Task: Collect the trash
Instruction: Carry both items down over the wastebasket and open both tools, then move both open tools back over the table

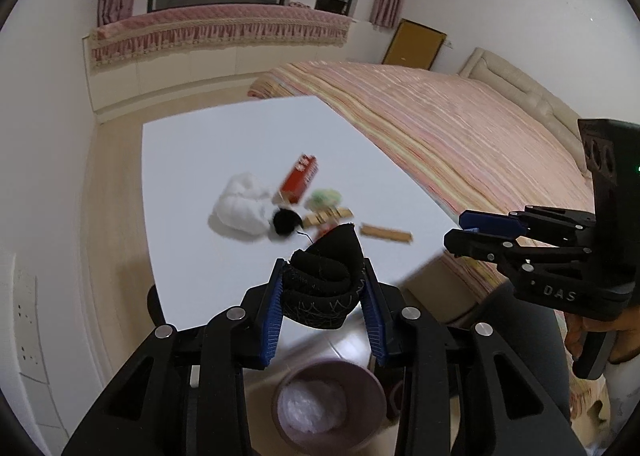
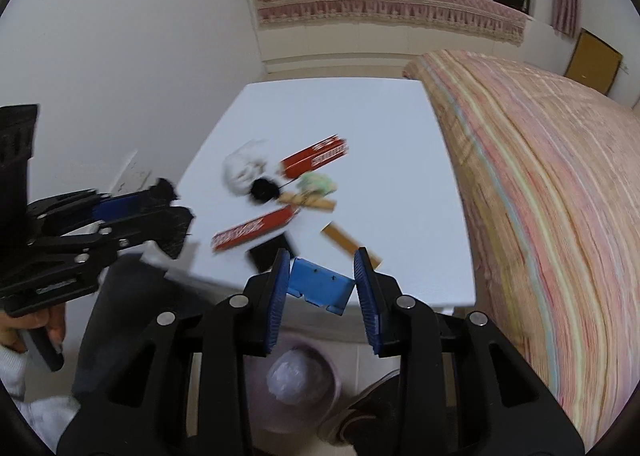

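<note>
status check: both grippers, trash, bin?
Left gripper shut on black sock, above pink bin. Right gripper shut on blue box, near table edge. Red boxes, wrappers left.

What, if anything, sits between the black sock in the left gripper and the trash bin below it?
Nothing visible: the left gripper holds the black sock off the table edge, and the trash bin lies open beneath, holding only crumpled white plastic.

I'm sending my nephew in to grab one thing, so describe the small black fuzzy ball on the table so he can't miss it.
Start at the white table beside the striped bed and find the litter heap in its middle. The black fuzzy ball lies against the white crumpled wad, just below the red box. It is the only round, dark, furry piece there.
</note>
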Demonstrator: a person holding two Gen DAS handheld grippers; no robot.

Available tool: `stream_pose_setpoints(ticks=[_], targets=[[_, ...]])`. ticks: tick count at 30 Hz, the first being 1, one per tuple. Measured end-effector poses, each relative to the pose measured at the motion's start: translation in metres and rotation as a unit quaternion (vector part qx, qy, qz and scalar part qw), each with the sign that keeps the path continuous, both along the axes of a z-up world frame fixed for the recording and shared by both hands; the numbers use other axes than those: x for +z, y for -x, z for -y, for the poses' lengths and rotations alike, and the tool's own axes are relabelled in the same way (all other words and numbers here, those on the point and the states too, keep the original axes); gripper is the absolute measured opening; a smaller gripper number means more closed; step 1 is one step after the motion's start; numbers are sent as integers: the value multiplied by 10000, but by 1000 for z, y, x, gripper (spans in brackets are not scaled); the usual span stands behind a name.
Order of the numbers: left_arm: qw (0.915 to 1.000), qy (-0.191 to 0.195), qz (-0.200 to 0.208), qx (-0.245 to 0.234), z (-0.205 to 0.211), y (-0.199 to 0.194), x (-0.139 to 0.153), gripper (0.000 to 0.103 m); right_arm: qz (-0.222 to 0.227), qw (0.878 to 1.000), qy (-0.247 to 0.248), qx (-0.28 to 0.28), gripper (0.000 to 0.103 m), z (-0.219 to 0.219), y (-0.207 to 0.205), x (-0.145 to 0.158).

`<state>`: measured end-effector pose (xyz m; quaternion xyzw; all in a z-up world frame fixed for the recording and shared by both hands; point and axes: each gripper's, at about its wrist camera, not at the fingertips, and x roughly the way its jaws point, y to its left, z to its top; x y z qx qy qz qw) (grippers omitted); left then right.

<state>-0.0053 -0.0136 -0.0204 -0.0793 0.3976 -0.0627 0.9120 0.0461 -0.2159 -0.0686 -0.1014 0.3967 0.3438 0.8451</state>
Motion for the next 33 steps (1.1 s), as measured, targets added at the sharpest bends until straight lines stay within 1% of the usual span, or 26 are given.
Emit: stream_pose_setpoints(ticks=[5, 10, 17, 19, 20, 21, 22, 23, 25, 30, 33], targets=[[9996, 23, -159, -214, 12, 23, -11, 35, -140, 9994, 34, 325, 33, 4, 33, -11], [9988, 31, -320, -355, 23, 44, -27, 35, -340, 9980, 63, 531, 33, 6, 58, -32], [9979, 62, -495, -420, 30, 67, -42, 35, -520, 9960, 103, 713, 33, 7, 82, -50], [9974, 48, -560, -454, 32, 70, -46, 38, -586, 9953, 122, 759, 35, 8, 86, -56], [9972, 58, -586, -467, 33, 72, -48, 41, -614, 9950, 131, 773, 38, 8, 87, -57], [9971, 49, -606, -462, 33, 73, -49, 48, -624, 9950, 136, 767, 55, 9, 88, -59], [9971, 52, -611, -449, 32, 75, -51, 64, -627, 9952, 117, 741, 73, 11, 89, -61], [9975, 66, -574, -416, 31, 76, -51, 79, -635, 9953, 96, 723, 79, 12, 90, -63], [9982, 77, -507, -326, 29, 78, -51, 87, -676, 9953, 118, 684, 90, 14, 90, -66], [9987, 78, -492, -135, 23, 77, -54, 95, -718, 9955, 169, 599, 95, 17, 89, -72], [9988, 56, -482, -106, 21, 76, -54, 95, -730, 9956, 136, 574, 96, 17, 87, -73]])
